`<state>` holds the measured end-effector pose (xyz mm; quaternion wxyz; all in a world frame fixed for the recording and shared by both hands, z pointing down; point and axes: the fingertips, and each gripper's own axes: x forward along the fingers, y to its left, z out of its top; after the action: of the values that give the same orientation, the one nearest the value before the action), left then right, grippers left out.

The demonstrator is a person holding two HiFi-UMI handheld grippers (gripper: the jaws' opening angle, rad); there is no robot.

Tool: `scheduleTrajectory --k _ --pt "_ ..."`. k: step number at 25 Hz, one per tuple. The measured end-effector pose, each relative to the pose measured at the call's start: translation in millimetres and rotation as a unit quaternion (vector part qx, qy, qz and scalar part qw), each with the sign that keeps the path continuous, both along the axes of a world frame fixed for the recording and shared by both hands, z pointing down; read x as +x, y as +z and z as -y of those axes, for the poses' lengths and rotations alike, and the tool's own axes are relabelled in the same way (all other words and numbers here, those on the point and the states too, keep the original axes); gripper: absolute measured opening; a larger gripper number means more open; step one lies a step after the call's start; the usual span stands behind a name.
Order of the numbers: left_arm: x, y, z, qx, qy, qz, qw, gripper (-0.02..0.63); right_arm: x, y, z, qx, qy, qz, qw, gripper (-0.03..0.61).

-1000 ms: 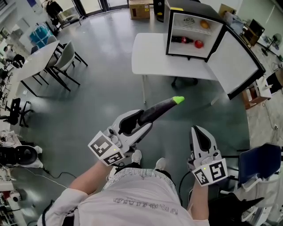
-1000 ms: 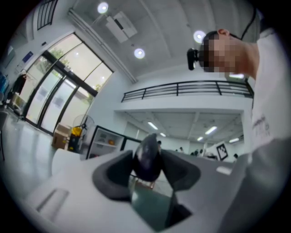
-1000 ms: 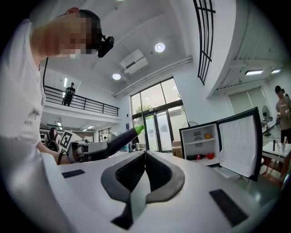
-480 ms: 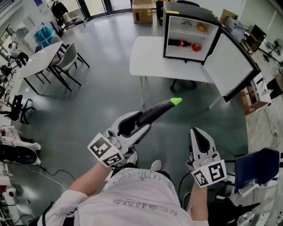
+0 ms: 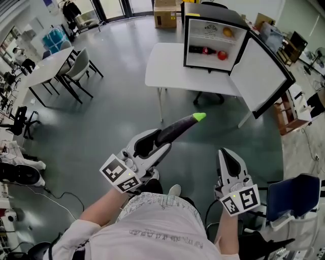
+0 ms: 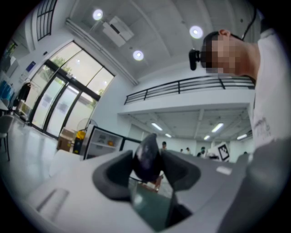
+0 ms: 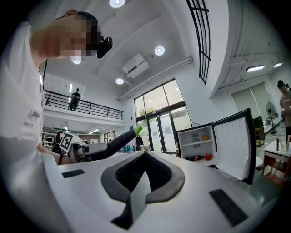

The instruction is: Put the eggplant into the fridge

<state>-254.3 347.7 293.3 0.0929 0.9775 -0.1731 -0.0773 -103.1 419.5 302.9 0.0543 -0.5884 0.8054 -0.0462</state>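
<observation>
My left gripper (image 5: 152, 142) is shut on the thick end of a dark purple eggplant (image 5: 176, 126). Its green tip points up and right toward the fridge (image 5: 212, 38), and the fruit's dark butt (image 6: 148, 157) fills the gap between the jaws in the left gripper view. The small fridge stands open on a white table (image 5: 167, 68), its door (image 5: 259, 71) swung to the right, with a bottle and fruit on its shelves. My right gripper (image 5: 227, 161) is shut and holds nothing, low at the right. The right gripper view has the eggplant (image 7: 116, 141) at left and the open fridge (image 7: 198, 143) ahead.
Grey floor lies between me and the white table. Another white table (image 5: 43, 68) with chairs (image 5: 78, 66) stands at the left. A cardboard box (image 5: 165, 11) sits behind the fridge. A blue chair (image 5: 292, 195) is close at my right.
The fridge and its table have shifted slightly left and down in the head view as I move. Both grippers keep their pose, and the eggplant stays in the left one.
</observation>
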Motion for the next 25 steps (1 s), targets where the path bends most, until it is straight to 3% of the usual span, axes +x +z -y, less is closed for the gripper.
scheduleTrajectory --k 13,25 --pt "38 7 35 -0.006 0.006 0.001 1.0000 0.199 39 6 30 -0.008 0.008 -0.002 1.000 0.003" --pt "68 22 106 -0.018 0.007 -0.007 0.9998 0.199 70 18 93 -0.019 0.011 -0.008 1.000 0.003"
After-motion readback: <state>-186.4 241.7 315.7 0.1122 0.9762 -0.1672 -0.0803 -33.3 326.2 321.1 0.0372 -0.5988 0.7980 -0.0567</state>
